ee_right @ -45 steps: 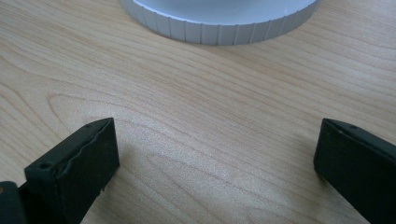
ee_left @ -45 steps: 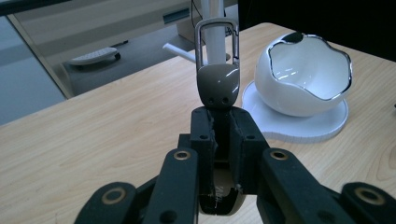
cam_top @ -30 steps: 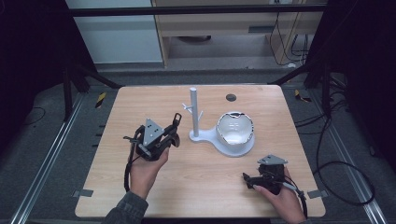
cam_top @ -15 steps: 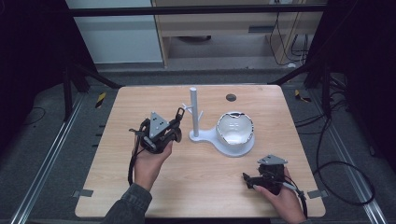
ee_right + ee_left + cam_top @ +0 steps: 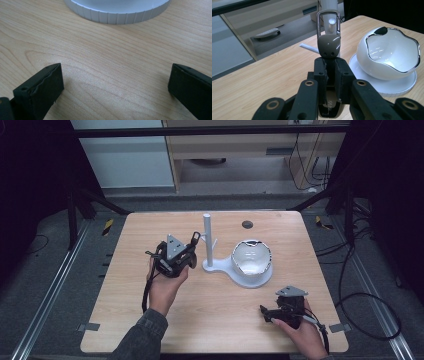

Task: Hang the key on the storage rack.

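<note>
Here, left gripper (image 5: 192, 240) clamped on carabiner key fob (image 5: 328, 41), loop upward at frame centre, long axis aimed at stand post (image 5: 207, 240) just behind. Right gripper (image 5: 115, 90) jaws wide apart, lower right, well off.

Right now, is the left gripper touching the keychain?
Touching. The left gripper view shows the left gripper with jaws shut on the keychain, pinching its lower end.

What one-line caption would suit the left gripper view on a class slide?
Left claw shut on a brown key fob, its metal loop raised toward the white stand's post, beside the white bowl.
</note>
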{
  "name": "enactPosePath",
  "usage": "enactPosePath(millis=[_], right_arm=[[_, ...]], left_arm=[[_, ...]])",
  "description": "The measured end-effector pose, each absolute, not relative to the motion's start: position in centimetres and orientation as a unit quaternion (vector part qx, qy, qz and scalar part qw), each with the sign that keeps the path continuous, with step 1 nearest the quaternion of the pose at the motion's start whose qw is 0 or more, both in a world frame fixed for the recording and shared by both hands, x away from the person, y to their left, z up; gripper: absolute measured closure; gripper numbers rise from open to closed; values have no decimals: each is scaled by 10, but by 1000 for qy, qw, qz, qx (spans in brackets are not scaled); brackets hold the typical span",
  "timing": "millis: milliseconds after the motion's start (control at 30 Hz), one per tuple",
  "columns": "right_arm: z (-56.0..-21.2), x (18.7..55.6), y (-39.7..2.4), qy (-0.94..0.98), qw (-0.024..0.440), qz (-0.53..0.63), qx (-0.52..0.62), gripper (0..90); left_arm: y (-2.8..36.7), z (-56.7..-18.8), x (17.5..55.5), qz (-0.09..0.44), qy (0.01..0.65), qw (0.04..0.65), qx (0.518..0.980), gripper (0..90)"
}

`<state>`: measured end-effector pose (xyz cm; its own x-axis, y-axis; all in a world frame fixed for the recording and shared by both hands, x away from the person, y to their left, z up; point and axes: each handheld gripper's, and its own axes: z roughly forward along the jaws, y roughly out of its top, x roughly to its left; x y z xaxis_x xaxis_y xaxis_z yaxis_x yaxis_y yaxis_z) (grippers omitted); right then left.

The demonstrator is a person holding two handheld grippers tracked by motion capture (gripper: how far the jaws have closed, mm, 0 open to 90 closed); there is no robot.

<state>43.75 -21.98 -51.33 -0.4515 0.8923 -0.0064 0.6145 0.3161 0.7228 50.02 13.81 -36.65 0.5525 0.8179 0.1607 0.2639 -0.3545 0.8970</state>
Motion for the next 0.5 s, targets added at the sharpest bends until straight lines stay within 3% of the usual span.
enactPosePath(millis=[500], right_arm=[[-513, 437, -220, 784, 208, 333, 481, 4]], left_arm=[[130, -374, 510, 304, 361, 443, 762, 805]])
